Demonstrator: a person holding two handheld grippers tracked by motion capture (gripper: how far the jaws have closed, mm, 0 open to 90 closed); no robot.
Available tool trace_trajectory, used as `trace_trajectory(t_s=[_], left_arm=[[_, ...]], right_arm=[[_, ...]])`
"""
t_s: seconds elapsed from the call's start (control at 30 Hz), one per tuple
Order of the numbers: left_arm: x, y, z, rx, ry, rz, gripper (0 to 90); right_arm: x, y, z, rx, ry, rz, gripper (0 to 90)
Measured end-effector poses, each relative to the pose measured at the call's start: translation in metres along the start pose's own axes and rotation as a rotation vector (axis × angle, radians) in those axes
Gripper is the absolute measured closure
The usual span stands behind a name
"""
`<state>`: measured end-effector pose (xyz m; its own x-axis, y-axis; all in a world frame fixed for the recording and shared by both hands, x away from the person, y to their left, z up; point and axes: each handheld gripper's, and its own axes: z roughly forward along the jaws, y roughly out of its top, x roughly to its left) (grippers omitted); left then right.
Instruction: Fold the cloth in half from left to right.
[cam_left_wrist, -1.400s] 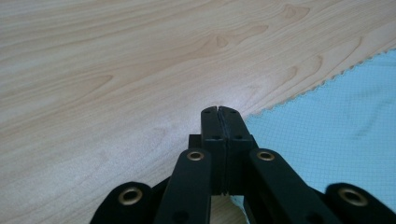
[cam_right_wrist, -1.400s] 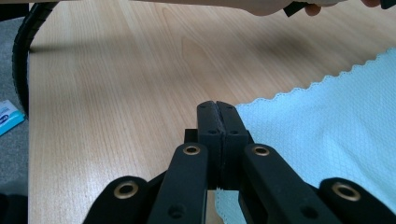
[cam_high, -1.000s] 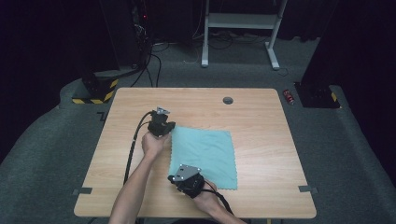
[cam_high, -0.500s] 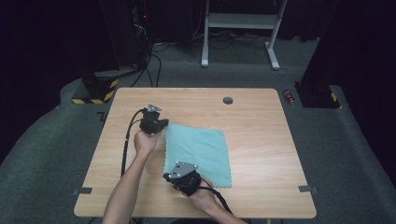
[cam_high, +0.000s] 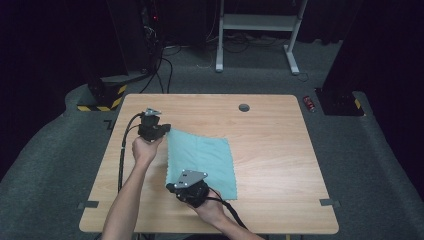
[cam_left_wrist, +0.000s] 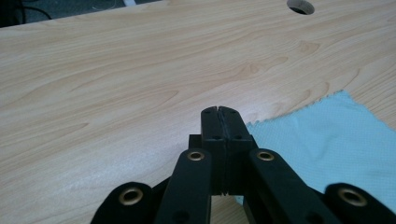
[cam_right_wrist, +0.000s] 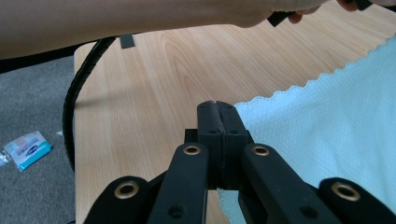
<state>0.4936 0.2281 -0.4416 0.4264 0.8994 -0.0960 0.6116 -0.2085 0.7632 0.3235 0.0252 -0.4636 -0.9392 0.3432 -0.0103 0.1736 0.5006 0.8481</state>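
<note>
Pale wood made up the table (cam_high: 280, 150), the largest thing in the high view, with its near edge cut off by the bottom of the picture and a round cable hole (cam_high: 244, 107) set toward its far side. On its left-centre part lay the light blue cloth (cam_high: 202, 160), spread flat with a scalloped hem; its near left corner was hidden under the right gripper (cam_high: 176, 190) and its far left corner met the left gripper (cam_high: 167, 129), so neither corner could be made out from above. The person's forearms came in from the near edge, the left one reaching far along the cloth's left side. In the left gripper view the jaws of the left gripper (cam_left_wrist: 219, 112) were pressed together, and the cloth (cam_left_wrist: 327, 140) ran in behind them from the right; whether its corner was pinched between the pads could not be told, since the black linkage covered that spot. In the right gripper view the right gripper (cam_right_wrist: 217, 107) likewise had its jaws pressed together with the cloth's hem (cam_right_wrist: 299, 86) passing behind them, the pinch again hidden. The left forearm (cam_right_wrist: 140, 18) crossed the top of that view, cut off at both ends, and a small blue-and-white packet (cam_right_wrist: 27, 149) lay on the grey carpet, its print too small to read.
</note>
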Motion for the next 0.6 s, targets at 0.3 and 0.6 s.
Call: trace_trajectory(t_s=[0.3,0.6], left_arm=[[-0.016,0.0,0.023,0.012,-0.023,0.007,89.8],[-0.031,0.001,0.039,0.008,-0.046,0.019,89.7]], right_arm=[[-0.01,-0.023,-0.023,-0.019,-0.065,0.05,90.0],[-0.017,-0.047,-0.036,-0.021,-0.116,0.096,90.0]])
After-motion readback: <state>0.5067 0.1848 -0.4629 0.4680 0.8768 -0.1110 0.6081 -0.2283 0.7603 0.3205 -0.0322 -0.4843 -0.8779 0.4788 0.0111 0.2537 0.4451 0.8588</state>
